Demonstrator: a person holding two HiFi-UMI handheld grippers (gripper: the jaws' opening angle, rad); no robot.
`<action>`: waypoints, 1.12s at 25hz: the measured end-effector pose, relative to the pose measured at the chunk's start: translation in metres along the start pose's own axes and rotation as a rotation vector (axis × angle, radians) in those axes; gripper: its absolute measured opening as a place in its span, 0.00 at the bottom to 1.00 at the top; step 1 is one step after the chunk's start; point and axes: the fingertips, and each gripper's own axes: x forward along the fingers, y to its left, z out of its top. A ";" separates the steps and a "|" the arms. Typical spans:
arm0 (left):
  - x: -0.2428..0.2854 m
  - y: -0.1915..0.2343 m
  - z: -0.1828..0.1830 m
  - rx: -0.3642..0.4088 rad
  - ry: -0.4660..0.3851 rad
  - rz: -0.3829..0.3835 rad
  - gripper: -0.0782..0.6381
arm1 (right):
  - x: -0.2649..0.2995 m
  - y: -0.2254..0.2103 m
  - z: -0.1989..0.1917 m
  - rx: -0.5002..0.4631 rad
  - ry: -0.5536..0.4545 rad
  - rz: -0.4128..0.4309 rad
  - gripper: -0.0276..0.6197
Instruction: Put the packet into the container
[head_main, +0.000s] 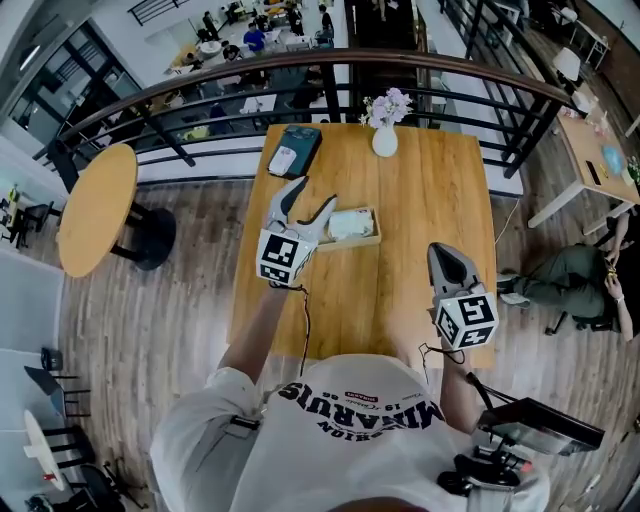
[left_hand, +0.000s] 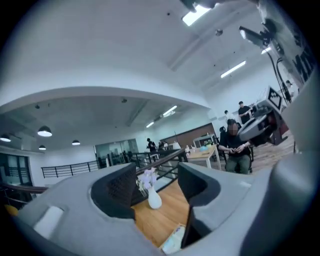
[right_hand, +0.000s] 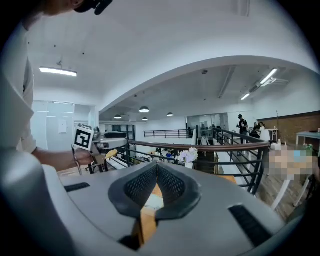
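Hovering over the desk (head_main: 430, 190), my left tongs (head_main: 316, 192) stand wide apart with nothing between them. Just to their right the packet (head_main: 350, 222) lies inside the container (head_main: 352, 243), so I'd judge the placing step done. Further right, my right tongs (head_main: 438, 250) are pressed together and empty. Next move, I reckon: draw both clear without nudging the container.

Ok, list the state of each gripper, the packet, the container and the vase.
left gripper: open, nothing between its jaws.
right gripper: shut, empty.
packet: lying in the container, free of both grippers.
container: flat on the table, holding the packet.
vase: upright, flowers in it.
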 end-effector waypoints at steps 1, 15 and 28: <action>-0.015 -0.002 0.022 0.005 -0.061 0.019 0.48 | 0.002 0.004 0.011 -0.011 -0.022 0.011 0.06; -0.134 -0.037 0.118 -0.092 -0.305 0.117 0.32 | 0.016 0.076 0.085 -0.158 -0.172 0.118 0.06; -0.129 -0.052 0.096 -0.198 -0.244 0.022 0.11 | 0.013 0.073 0.061 -0.139 -0.107 0.065 0.06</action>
